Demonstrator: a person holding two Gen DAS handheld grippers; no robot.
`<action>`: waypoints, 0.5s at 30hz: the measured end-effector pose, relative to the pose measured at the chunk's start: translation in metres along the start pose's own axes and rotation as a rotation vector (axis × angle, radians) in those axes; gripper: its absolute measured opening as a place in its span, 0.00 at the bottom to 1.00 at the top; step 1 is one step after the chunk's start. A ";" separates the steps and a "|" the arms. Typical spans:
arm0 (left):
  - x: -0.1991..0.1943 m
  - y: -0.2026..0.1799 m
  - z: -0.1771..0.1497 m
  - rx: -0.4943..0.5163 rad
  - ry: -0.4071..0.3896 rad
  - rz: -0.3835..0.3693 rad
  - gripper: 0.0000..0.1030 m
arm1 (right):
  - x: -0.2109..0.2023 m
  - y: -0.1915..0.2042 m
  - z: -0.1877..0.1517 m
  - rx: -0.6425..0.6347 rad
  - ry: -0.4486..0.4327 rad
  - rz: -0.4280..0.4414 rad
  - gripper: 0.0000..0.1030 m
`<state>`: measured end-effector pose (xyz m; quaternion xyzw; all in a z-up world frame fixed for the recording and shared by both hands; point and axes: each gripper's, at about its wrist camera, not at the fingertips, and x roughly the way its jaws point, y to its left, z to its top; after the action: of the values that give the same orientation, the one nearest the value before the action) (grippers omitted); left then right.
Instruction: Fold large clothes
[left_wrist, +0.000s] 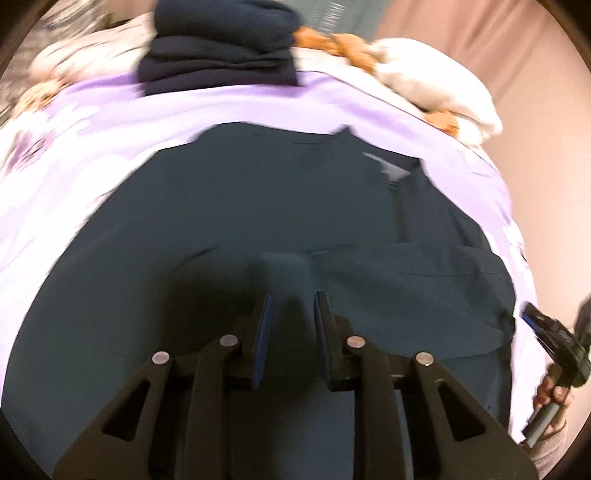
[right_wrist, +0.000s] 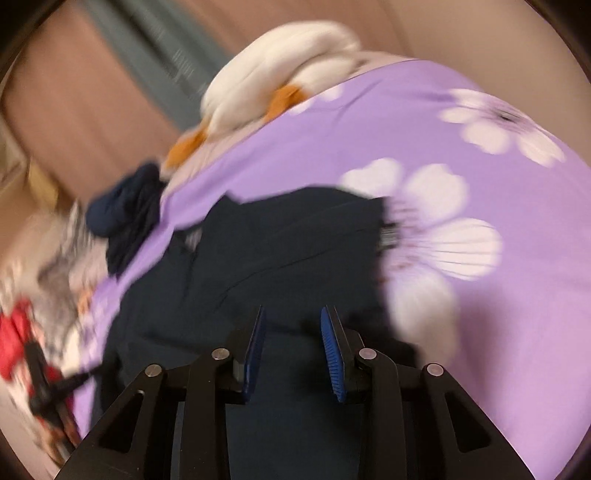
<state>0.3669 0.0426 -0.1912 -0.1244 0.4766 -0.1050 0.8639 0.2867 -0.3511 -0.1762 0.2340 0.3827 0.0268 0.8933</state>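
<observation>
The large dark teal garment (left_wrist: 258, 206) lies spread over a lilac bedsheet printed with white flowers (left_wrist: 92, 122), still mostly open. A sleeve or side panel is laid across its right part, which I read as a first fold already in place. No compact folded shape is there yet, so most of the folding seems left to do.

The left tool (left_wrist: 290, 299) pinches a raised ridge of the teal cloth, its blue pads close together with the fabric standing up between them. The right tool (right_wrist: 292, 314) hangs just above the same garment near its right edge. Its blue pads stand a little apart, and dark cloth fills the space below them, but the blur makes it impossible to tell whether they press on any of it.

At the far side of the bed sits a stack of navy folded clothes (left_wrist: 221, 48), which suggests other pieces are finished. A cream bundle with orange patches (left_wrist: 436, 88) lies beside that stack, unfolded as far as I can see.

In the left wrist view, a hand (left_wrist: 552, 395) grips the other tool's handle at the right rim.
</observation>
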 end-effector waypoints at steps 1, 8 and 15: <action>0.009 -0.011 0.004 0.019 0.005 -0.002 0.22 | 0.009 0.008 0.000 -0.033 0.013 -0.014 0.30; 0.055 -0.027 -0.010 0.117 0.123 0.048 0.22 | 0.071 0.036 0.006 -0.146 0.113 -0.085 0.30; 0.031 -0.009 -0.050 0.174 0.117 0.007 0.26 | 0.083 0.009 0.012 -0.085 0.111 -0.192 0.30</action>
<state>0.3397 0.0192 -0.2391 -0.0412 0.5158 -0.1501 0.8424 0.3544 -0.3289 -0.2210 0.1564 0.4506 -0.0300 0.8784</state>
